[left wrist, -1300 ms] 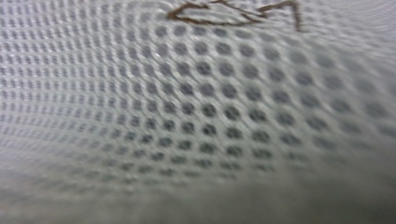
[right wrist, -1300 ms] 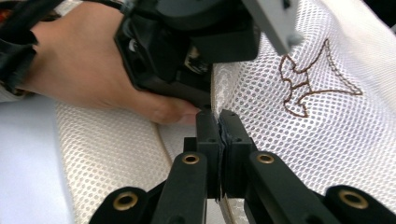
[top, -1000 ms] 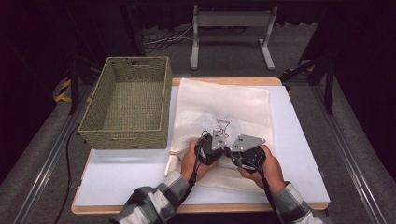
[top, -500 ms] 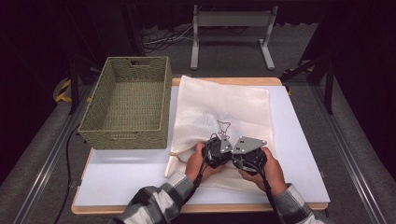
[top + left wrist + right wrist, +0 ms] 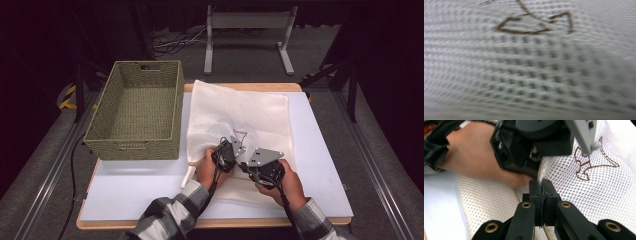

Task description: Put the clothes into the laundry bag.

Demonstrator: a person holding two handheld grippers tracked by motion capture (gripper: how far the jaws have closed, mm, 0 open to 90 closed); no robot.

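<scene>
A white mesh bag (image 5: 240,112) lies flat on the white table top, with a thin brown cord loop (image 5: 240,135) on it. Both grippers meet at the bag's near middle. My right gripper (image 5: 541,182) has its black jaws shut on a raised fold of the mesh (image 5: 599,195). My left gripper (image 5: 231,150) sits just left of it, pressed down on the bag; its jaws are hidden. Its body (image 5: 531,147) and the hand that holds it loom close in the right gripper view. The left gripper view is blurred mesh (image 5: 529,75) with the cord loop (image 5: 534,23) at the top.
An empty green woven basket (image 5: 132,145) stands at the left of the table, touching the bag's left edge. Bare white table top (image 5: 130,185) lies in front of the basket. A metal stand (image 5: 247,35) is on the floor beyond the table.
The left gripper has shifted a little right and forward, closer to the right gripper. The bag's near left edge has puckered slightly. The right gripper has hardly moved.
</scene>
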